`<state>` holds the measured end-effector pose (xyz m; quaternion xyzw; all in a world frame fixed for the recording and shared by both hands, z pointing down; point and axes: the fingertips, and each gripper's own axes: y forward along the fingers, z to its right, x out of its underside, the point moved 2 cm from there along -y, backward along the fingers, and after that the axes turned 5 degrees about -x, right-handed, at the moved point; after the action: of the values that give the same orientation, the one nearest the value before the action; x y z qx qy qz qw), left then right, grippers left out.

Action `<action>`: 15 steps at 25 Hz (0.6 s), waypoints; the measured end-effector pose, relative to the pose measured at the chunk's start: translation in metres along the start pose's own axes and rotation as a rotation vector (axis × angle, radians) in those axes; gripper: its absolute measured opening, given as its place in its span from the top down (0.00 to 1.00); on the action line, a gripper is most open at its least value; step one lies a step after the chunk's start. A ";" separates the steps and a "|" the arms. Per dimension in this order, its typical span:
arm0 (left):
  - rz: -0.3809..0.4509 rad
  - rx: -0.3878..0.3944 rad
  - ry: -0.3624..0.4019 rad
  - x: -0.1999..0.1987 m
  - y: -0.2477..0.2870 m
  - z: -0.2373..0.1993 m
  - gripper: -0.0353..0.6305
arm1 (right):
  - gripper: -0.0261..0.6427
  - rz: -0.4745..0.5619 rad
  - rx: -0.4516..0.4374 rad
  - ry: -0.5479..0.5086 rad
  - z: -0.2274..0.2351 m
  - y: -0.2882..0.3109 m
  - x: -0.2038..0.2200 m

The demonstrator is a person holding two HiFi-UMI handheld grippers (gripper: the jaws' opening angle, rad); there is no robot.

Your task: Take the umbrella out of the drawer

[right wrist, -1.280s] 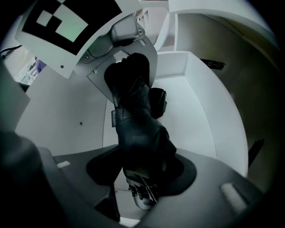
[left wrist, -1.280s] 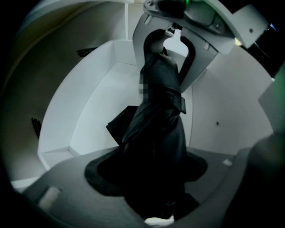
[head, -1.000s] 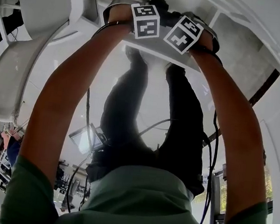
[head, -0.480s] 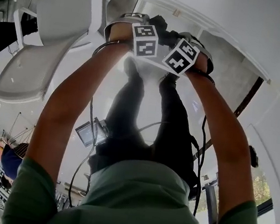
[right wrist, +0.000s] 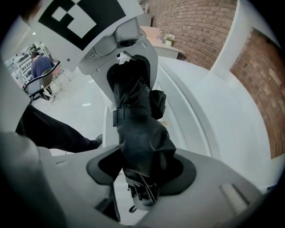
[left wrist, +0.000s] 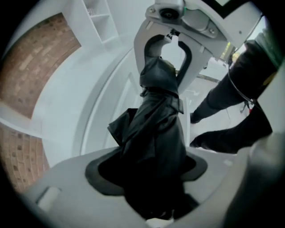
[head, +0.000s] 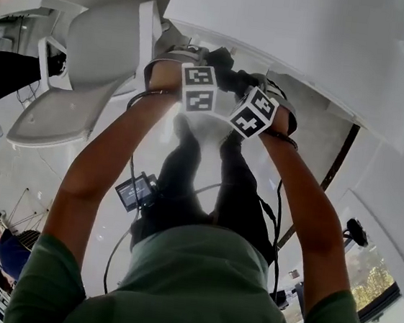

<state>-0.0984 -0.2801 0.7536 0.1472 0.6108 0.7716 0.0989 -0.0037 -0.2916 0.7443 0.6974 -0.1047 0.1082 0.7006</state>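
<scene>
1. Step in hand (my read): lifting the umbrella (left wrist: pixel 156 129) clear of the drawer w/ both grippers. Raise both ends at the same pace so it doesn't tilt or twist btw them.
2. Left gripper (left wrist: pixel 149 187): jaws clamped on one end of the umbrella, cloth bunched btw them. Right gripper (right wrist: pixel 142 178): jaws closed on the other end. Don't ease either grip; the cloth looks slippery and could slide.
3. Where: the umbrella hangs in the air, spanning gripper to gripper, in front of the white cabinet (head: pixel 289 37) and touching nothing else. Can't pick out the drawer itself.
4. Look: black, folded, soft cloth in loose folds, w/ a strap (right wrist: pixel 129 111) round the middle. Metal rib ends + pale cap (right wrist: pixel 141 198) sit at the right gripper's end.
</scene>
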 end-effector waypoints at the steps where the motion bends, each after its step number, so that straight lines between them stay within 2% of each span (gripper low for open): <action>1: 0.005 -0.011 0.006 -0.004 -0.013 -0.002 0.47 | 0.63 0.006 0.012 -0.001 0.000 -0.013 -0.001; 8: 0.043 -0.101 0.053 -0.039 -0.089 -0.023 0.47 | 0.63 0.050 0.107 -0.001 0.008 -0.095 -0.002; 15: 0.093 -0.179 0.082 -0.077 -0.144 -0.042 0.48 | 0.63 0.083 0.191 -0.013 0.023 -0.160 0.007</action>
<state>-0.0445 -0.3103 0.5968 0.1343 0.5355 0.8323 0.0507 0.0503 -0.3153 0.5940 0.7569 -0.1272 0.1420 0.6251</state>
